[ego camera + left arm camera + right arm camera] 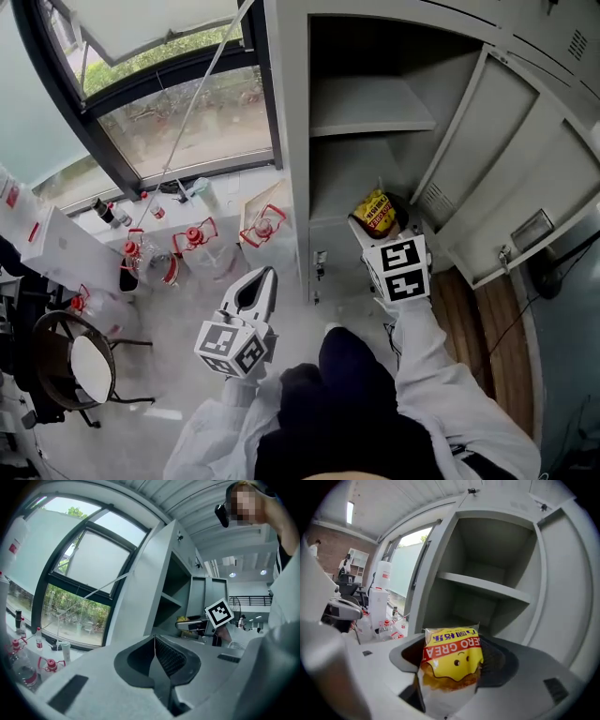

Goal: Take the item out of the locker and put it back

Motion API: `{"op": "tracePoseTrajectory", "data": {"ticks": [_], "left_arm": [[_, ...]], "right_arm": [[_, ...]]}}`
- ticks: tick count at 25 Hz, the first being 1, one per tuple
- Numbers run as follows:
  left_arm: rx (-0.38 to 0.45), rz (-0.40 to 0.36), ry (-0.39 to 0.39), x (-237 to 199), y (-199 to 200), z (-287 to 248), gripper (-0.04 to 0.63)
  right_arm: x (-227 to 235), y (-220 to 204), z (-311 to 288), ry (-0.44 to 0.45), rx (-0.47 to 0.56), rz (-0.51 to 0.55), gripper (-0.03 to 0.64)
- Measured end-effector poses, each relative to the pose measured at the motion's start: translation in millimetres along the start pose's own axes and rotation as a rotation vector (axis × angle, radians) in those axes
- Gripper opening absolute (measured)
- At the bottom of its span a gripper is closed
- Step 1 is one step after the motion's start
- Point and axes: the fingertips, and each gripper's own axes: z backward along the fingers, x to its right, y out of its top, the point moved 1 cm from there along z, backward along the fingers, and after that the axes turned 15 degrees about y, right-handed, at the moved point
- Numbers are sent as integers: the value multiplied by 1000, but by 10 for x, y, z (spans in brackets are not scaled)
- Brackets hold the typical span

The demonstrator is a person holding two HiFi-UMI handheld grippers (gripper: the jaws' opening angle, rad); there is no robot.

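A yellow and red snack packet point(451, 660) stands upright between the jaws of my right gripper point(452, 663), which is shut on it. In the head view that gripper point(378, 223) holds the packet point(373, 213) at the mouth of the open grey locker point(375, 122), below its shelf point(370, 117). My left gripper point(260, 284) hangs lower left, away from the locker, jaws shut with nothing between them point(154, 641). The left gripper view shows the right gripper point(197, 624) with the packet in front of the locker.
The locker door point(511, 178) stands open to the right. Clear water bottles with red caps point(192, 239) sit on the floor under the window point(178, 112). A dark round stool point(70, 361) stands at lower left. A cable point(516, 323) lies on the wooden floor at right.
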Motion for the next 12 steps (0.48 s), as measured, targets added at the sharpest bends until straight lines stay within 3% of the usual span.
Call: {"op": "tracePoseTrajectory", "data": {"ticks": [7,12], "left_arm": [[-33,-16,-94,242,-149,20,11],[-35,-48,-137,404,-142,-62,11]], "right_arm": [[-301,-265,503,-43,21,-49,314],[-390,-451,883,-107,58,-153,314]]}}
